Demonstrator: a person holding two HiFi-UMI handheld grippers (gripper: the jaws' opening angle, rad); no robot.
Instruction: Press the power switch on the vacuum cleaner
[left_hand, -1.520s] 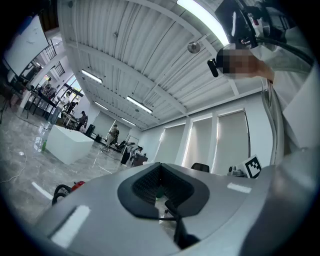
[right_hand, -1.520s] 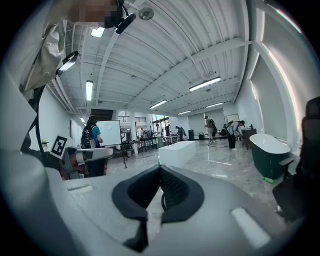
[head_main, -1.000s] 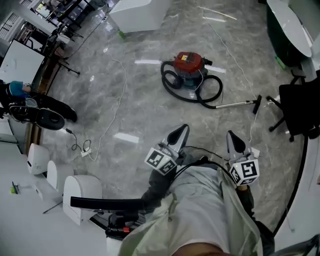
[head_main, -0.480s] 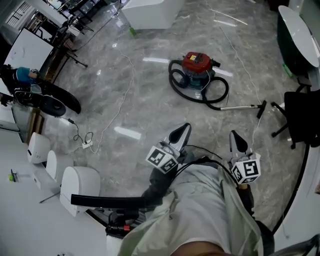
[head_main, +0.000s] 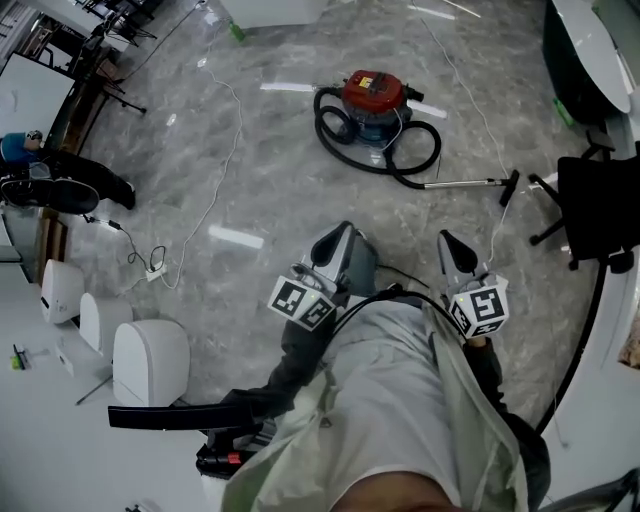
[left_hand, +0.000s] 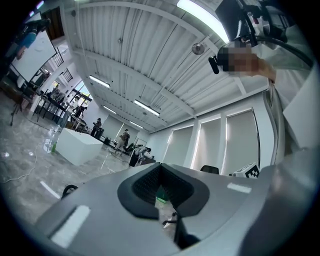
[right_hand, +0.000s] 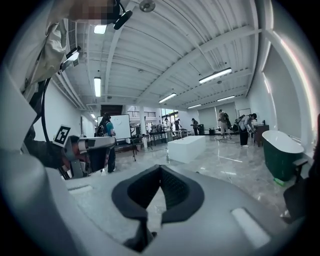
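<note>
Bright light from ceiling strips (right_hand: 215, 75); glare patches on floor (head_main: 235, 237). Gripper views fisheye-warped, black corners. Right gripper (right_hand: 160, 172) close-up probably soft.

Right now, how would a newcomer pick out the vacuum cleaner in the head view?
Start from the open grey marble floor and look toward the top of the head view. The vacuum cleaner stands there alone: a small canister with a red lid and a black hose looped around it.

On the grey marbled floor (head_main: 285, 205), a red-topped canister vacuum cleaner (head_main: 373, 98) is set upper centre, a white cable (head_main: 238, 115) upper left.
</note>
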